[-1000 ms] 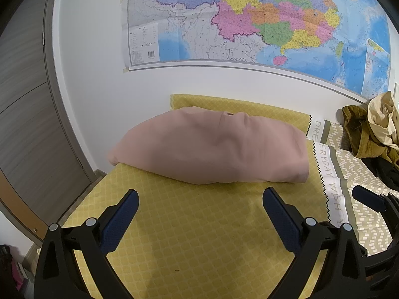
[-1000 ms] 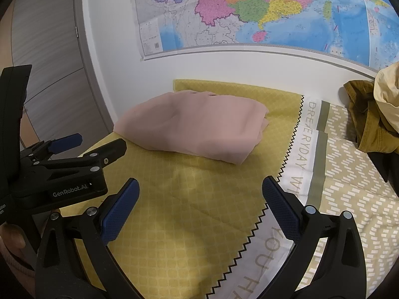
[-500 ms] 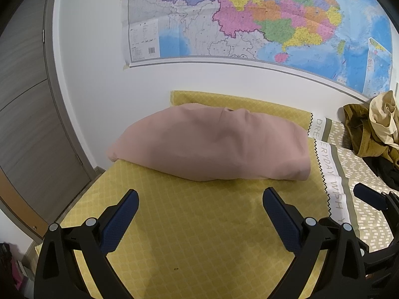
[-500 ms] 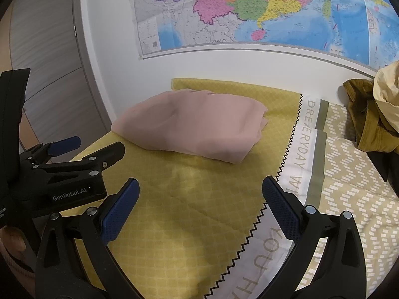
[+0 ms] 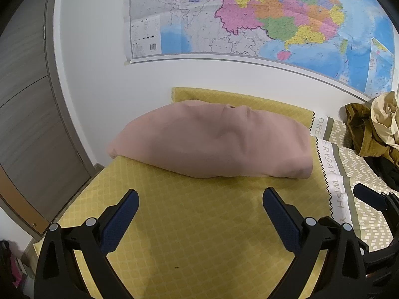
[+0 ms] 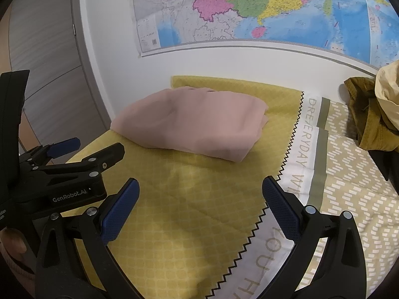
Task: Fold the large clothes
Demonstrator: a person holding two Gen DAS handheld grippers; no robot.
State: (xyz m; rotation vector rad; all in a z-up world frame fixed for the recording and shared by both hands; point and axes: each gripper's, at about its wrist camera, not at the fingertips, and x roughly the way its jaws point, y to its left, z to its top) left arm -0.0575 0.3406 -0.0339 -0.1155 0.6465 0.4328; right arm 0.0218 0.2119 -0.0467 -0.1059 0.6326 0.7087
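Observation:
A folded pink garment (image 5: 214, 139) lies as a neat bundle on the yellow bedspread (image 5: 199, 224) near the wall; it also shows in the right wrist view (image 6: 194, 122). My left gripper (image 5: 199, 214) is open and empty, a short way in front of the bundle, not touching it. My right gripper (image 6: 199, 204) is open and empty, in front of the bundle and to its right. The left gripper (image 6: 74, 159) shows at the left of the right wrist view.
A pile of unfolded clothes, olive and cream (image 5: 371, 129), lies at the far right by the wall, also in the right wrist view (image 6: 371, 114). A patterned sheet with lettering (image 6: 349, 174) covers the bed's right part. A wall map (image 5: 249, 17) hangs above. A wooden door (image 5: 27, 112) stands left.
Both grippers have drawn back slightly and lifted a little from the pink bundle, which has not moved. Both stay open.

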